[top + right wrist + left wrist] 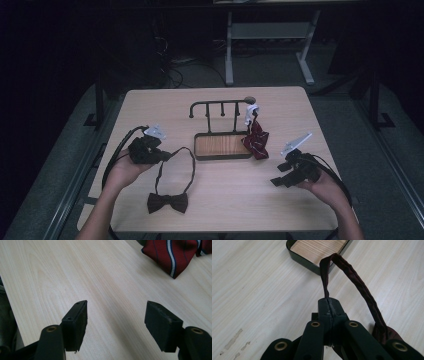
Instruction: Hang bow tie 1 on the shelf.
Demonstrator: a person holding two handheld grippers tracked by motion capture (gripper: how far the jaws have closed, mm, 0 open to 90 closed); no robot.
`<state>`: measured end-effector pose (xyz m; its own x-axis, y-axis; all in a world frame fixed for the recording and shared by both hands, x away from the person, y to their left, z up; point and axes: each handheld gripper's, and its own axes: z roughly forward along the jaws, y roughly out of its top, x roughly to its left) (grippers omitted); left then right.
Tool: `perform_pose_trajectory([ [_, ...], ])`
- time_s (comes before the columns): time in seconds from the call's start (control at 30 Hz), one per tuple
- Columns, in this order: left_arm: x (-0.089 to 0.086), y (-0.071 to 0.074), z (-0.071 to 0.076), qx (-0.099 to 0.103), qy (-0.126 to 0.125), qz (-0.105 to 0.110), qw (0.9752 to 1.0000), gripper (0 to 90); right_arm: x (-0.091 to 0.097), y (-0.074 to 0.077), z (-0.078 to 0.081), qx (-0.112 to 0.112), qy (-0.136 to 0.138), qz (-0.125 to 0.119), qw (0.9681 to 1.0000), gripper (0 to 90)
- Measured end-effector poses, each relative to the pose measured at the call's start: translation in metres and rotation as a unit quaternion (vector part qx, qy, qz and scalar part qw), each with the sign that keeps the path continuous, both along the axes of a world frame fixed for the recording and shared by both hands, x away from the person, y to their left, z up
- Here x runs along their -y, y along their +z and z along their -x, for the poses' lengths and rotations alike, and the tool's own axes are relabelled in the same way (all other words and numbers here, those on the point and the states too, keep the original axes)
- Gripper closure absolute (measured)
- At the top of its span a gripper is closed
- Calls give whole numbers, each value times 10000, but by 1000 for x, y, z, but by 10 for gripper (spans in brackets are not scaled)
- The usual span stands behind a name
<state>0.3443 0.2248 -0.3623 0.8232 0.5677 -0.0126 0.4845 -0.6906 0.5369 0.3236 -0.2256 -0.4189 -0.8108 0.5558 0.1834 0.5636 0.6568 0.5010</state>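
Two grippers, two ties, one rack and one table. The left gripper (pixel 167 155), at about nine o'clock on the pale wood table (pixel 280 210), has its jaws pressed together on the neck strap (pixel 354 277) of a dark bow tie (pixel 168 202). In the left gripper view the thin maroon-brown band rises out of the clamped jaws, arches over and comes down beside the gripper. From above, the strap makes a long loop running toward six o'clock, where the bow itself lies flat on the table near the front edge.

The right gripper (pixel 276 181), at about four o'clock, has its jaws spread wide with nothing between them; bare wood shows in the gap in the right gripper view.

The black metal rack (pixel 220 106) stands near the centre, toward twelve o'clock, with a wood-lined tray base (pixel 222 145). A red striped tie (pixel 256 139) with a white part at its top hangs from the rack's three o'clock end and drapes onto the table beside the tray.
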Motion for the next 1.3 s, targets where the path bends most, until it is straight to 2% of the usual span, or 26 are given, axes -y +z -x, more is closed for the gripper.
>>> perform_pose_trajectory([
  [0.4,-1,18,4,83,-100,45,9999,896,0,1,0,48,-14,1,10000,343],
  [0.73,0,29,4,63,-214,22,9997,896,-1,0,1,58,7,-15,10000,343],
  [1.07,6,48,8,172,-391,22,9991,896,2,2,1,120,-42,-17,9999,343],
  [1.3,7,53,6,164,-434,50,9989,896,1,3,1,139,-47,-44,9999,334],
])
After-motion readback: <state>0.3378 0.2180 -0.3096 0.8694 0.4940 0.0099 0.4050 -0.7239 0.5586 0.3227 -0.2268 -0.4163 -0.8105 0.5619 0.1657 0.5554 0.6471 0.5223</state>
